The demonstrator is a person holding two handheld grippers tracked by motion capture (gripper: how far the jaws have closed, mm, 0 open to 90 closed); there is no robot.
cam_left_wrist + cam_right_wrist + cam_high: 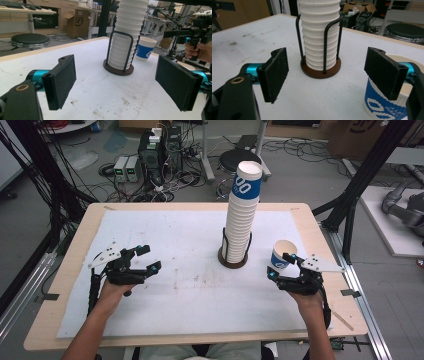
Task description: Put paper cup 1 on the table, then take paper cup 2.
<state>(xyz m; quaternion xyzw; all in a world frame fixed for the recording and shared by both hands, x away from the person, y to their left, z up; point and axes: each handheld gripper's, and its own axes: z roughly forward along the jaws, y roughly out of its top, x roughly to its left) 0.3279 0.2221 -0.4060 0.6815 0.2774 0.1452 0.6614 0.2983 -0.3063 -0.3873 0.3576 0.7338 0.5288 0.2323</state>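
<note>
Left gripper hovers over the left half of the white mat, jaws spread wide w/ nothing between them, well apart from everything else; the person's left hand holds it from below. In the left gripper view the pads frame the cup stack from a distance.

Centre: tall stack of ribbed paper cups standing upright in a black wire holder on a round dark base. Top cup has a blue band w/ big white characters, looks like "00" (rest turns out of sight, can't read more).

Right: a single cup, same white-and-blue kind, stands upright on the mat just beside the holder's right. Right gripper sits right at it, jaws wide apart and not clamped on anything. In the right gripper view the cup is behind and below the right-hand pad, outside the gap, not between the pads; whether pad and rim touch I can't tell. White printing on its blue band is too partial to read.

Step, as I judge it: one cup is off the stack and set down, or about to be taken. Next move calls for the right gripper to shift sideways so the cup wall comes between the pads, then close gently, since thin paper crushes easily. Box behind the table reads "SF" in the left gripper view
</note>
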